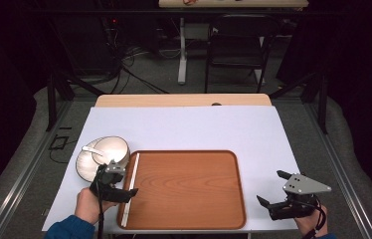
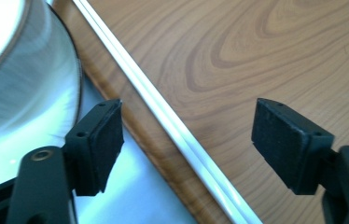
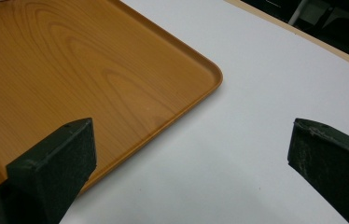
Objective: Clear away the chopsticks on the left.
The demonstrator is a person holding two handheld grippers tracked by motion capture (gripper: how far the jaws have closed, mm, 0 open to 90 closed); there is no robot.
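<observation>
a dim room with a white-covered table [image 1: 184, 129], where a pair of white chopsticks has been laid on a wooden tray.

a rectangular brown wood-grain tray [image 1: 189, 189] sits near the person's edge of the table. the slim white chopsticks [image 1: 130, 189] lie side by side along the tray's left inner edge, likely set there as part of laying a place. the left gripper [image 1: 110, 175] hovers just above them with its black jaws apart and nothing between the pads; the sticks run across the gap below. left of the tray, off it, a round silvery metal bowl [image 1: 110, 149] sits on a matching metal plate [image 1: 87, 165] with a white spoon [image 1: 92, 149] lying in it. the right gripper [image 1: 272, 188] waits open over bare table, beside the tray's right edge.
</observation>
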